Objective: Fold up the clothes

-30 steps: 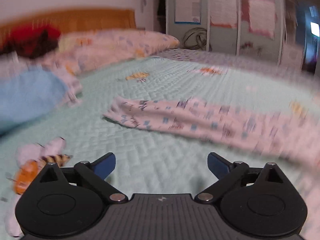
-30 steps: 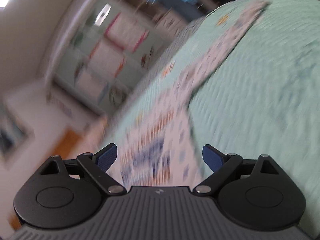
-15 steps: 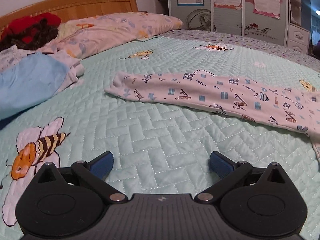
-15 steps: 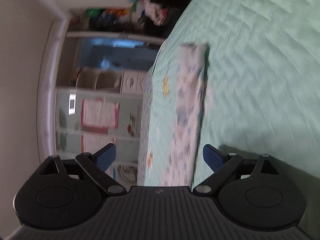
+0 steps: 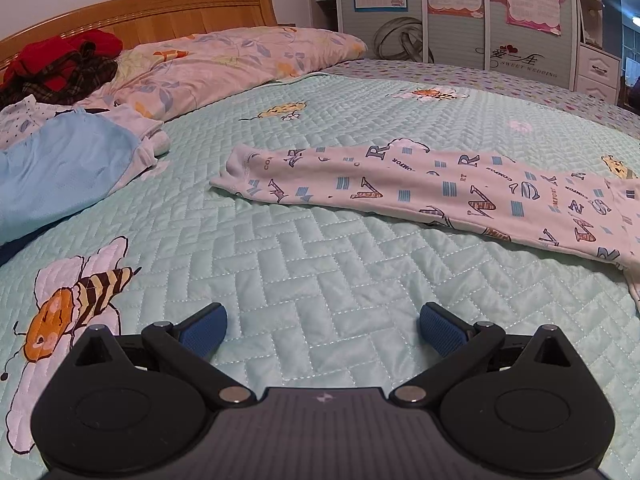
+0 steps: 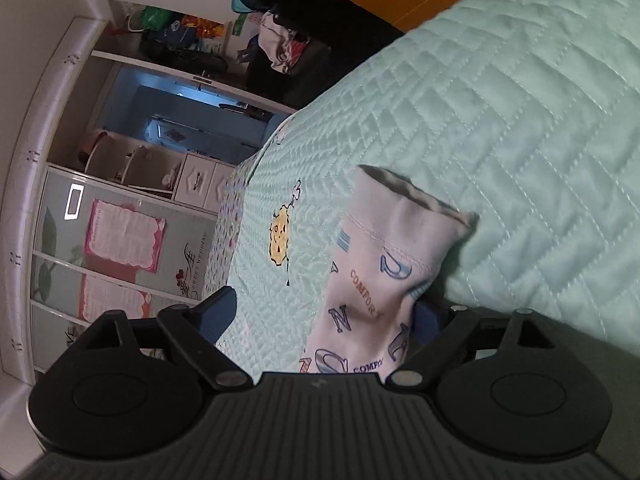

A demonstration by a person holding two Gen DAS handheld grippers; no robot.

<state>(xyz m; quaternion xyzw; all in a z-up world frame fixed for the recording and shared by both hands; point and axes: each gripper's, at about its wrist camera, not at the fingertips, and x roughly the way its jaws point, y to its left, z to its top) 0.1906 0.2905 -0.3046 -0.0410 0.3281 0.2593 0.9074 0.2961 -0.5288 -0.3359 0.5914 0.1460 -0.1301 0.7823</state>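
Both of my hand-held grippers hang over the bed (image 5: 320,264), whose pale green quilted cover with bee prints fills most of each view. Behind it in the left wrist view stand a wooden headboard (image 5: 168,12) and a grey wardrobe (image 5: 460,20) with pink sheets stuck to its doors. A long floral pillow (image 5: 224,64) lies along the head of the bed, with a light blue garment (image 5: 60,168) spread beside it and a red and dark checked bundle (image 5: 60,68) against the headboard.

The white letter-print garment (image 5: 420,188) lies stretched flat across the middle of the quilt, one cuffed end towards the pillow.

My left hand-held gripper (image 5: 322,330) is well short of it, jaws wide apart with only quilt between them.

My right hand-held gripper (image 6: 324,312) is rolled on its side at another end of the same garment (image 6: 384,264). Its jaws have just been closing, and the cloth runs between them with its open cuff poking out beyond the fingertips. The right pad is at the fabric's edge; the left pad (image 6: 218,314) stands clear, so the cloth is not clamped.
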